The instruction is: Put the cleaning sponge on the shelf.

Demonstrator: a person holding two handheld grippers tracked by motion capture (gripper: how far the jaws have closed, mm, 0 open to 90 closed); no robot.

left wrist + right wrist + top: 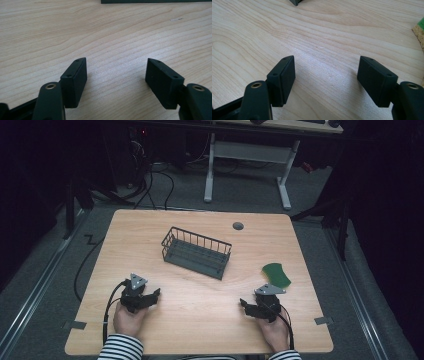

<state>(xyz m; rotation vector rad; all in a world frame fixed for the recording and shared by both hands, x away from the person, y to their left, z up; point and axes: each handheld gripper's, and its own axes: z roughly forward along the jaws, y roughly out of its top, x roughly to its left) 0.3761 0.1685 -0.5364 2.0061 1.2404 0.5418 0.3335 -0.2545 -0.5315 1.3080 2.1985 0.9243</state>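
Note:
A dark wire basket (196,252) stands empty near the middle of the wooden table (200,320). A green scouring sponge (276,274) lies flat to its right; its edge (419,30) shows at the right of the right gripper view. My left gripper (152,296) rests low at the near left, held by a hand in a striped sleeve, jaws wide apart over bare wood (116,67). My right gripper (245,305) sits at the near right, just short of the sponge, also open with nothing between its pads (284,80).
A grey round cable port (238,226) sits at the table's far edge. The basket's base (155,1) shows at the top of the left gripper view. A white-legged desk (247,155) stands beyond the table, with cables on the floor.

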